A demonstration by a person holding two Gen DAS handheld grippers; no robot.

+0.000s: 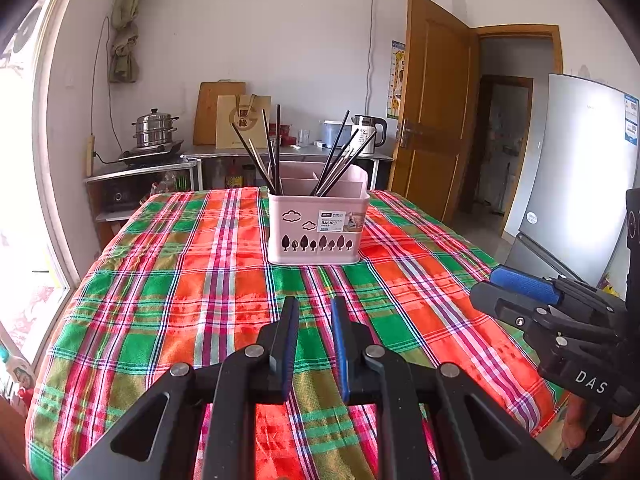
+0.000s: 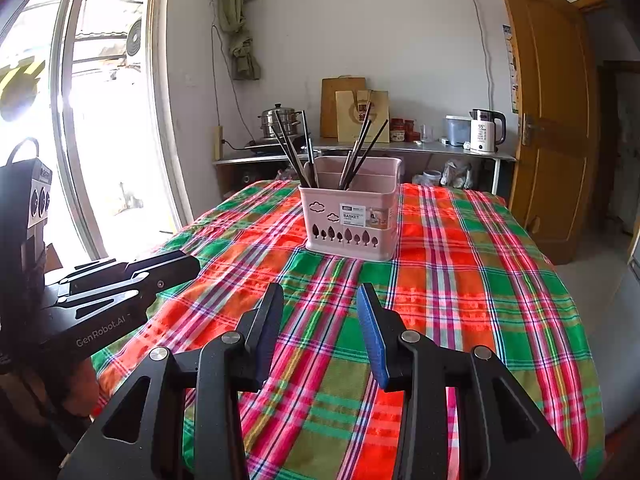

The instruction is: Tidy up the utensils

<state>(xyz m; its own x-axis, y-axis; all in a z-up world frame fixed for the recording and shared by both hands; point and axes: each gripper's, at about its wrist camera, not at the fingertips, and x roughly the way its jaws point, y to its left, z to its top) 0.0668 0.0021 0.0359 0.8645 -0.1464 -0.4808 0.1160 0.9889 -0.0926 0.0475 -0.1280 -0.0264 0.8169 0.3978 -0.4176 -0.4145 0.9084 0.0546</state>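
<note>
A table [image 1: 168, 320] under a bright plaid cloth fills the room's middle. Toward its far side stands a pink basket [image 1: 318, 226], with dark chopsticks [image 1: 340, 160] leaning upright in its left and right compartments. Near the front edge hang two empty grippers, well apart from the basket: the left gripper [image 1: 314, 306] with its jaws narrow, a slim gap between them, and the right gripper [image 2: 320, 292] with its jaws spread wide.

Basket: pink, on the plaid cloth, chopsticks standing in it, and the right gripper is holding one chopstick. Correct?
Not quite. The right gripper holds nothing; the right wrist view shows its jaws apart over bare cloth. The pink basket and the chopsticks standing in it are as you say.
</note>
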